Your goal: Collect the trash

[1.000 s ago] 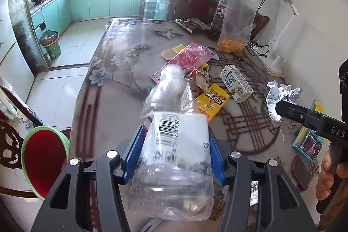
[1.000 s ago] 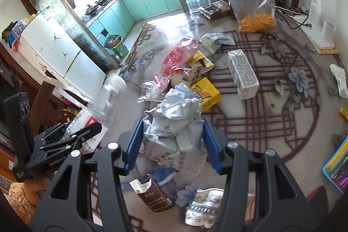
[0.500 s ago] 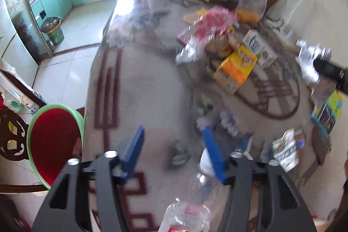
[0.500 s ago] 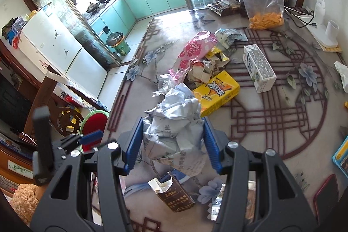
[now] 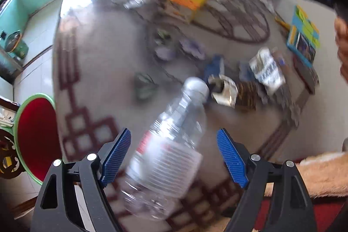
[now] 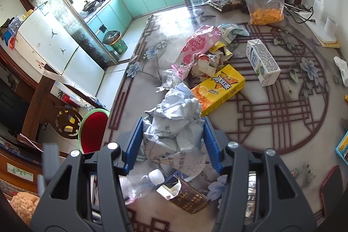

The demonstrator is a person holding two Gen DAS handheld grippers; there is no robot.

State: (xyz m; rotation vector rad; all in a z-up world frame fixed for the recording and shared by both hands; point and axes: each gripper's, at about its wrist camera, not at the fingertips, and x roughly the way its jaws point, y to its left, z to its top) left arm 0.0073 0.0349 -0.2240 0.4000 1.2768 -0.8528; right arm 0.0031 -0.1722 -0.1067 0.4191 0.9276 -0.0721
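left gripper (image 5: 174,160): jaws just opening wide, not pressing clear plastic bottle (image 5: 171,145) lying between them on counter (image 5: 97,71) | bottle: empty, light, crushable, slippery; taking its labelled middle | right gripper (image 6: 171,142): clamping crumpled paper (image 6: 176,125), soft, above the bottle

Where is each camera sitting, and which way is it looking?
Left wrist: rides the left gripper, looking steeply down at the table; open blue pads stand clear of a plastic bottle; a hand shows at right.
Right wrist: rides the right gripper, looking across the table toward the kitchen; its pads clamp crumpled paper.
Shared: the bottle, the yellow drink box and the red bin.
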